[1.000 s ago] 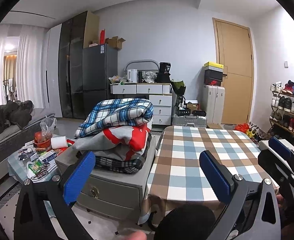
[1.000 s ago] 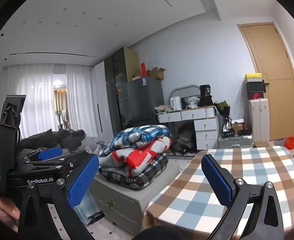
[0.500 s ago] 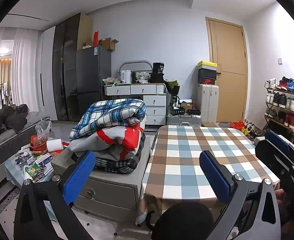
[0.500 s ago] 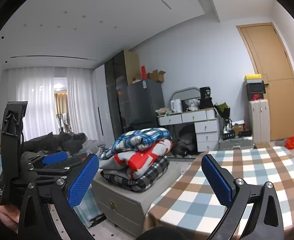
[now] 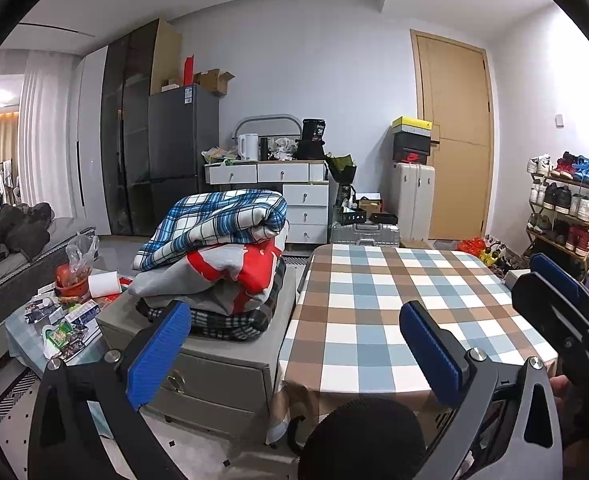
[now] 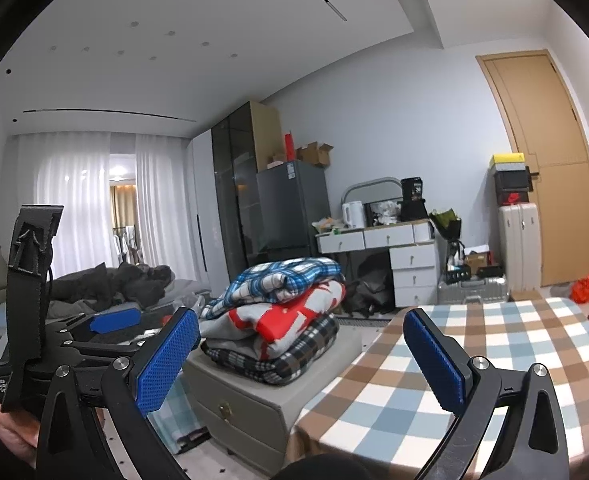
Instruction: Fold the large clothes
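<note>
Compared with a second ago, we have drawn both grippers a little back, so more of the checked table (image 5: 378, 312) shows, its near edge hanging just before us. Our left gripper (image 5: 294, 350) and right gripper (image 6: 300, 354) hold their jaws spread wide on nothing, with free air between the blue pads. We see the stack of folded clothes (image 5: 218, 256) at 11 o'clock, on the grey cabinet (image 5: 214, 368) beside the table's left edge.
</note>
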The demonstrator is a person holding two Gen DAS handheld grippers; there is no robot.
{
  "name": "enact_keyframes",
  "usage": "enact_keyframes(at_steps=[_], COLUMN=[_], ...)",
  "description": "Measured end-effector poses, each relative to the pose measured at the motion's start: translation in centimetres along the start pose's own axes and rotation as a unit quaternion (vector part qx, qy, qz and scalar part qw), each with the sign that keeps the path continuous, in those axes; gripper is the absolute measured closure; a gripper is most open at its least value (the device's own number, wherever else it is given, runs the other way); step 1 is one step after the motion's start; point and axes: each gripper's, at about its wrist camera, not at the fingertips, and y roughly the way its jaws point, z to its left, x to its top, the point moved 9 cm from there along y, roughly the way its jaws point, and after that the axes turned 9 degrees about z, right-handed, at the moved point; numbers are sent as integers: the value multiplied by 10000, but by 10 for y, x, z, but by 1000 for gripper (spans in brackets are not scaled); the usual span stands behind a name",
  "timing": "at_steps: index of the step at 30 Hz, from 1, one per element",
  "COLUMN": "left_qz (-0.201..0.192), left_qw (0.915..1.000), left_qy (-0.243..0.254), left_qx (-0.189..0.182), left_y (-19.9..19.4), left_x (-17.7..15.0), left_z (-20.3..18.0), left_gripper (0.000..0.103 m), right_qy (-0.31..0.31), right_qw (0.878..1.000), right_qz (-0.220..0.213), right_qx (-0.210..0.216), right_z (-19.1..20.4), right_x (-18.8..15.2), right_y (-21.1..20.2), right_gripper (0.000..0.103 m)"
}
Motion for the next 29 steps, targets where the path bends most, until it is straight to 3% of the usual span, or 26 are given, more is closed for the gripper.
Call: enact_keyframes(at_steps=[29], left_qz=[-44], left_qw=[9996], left_qy=[-138], left_qx=[260], left_y=[0], left_x=[-1], left_z=[11], left_gripper=[1], right_qy=[107], right_qw=[9999], right_qz=[66], right_qx=[68], right_z=[-9], right_x=[-3], right_y=[2], right_gripper=[0])
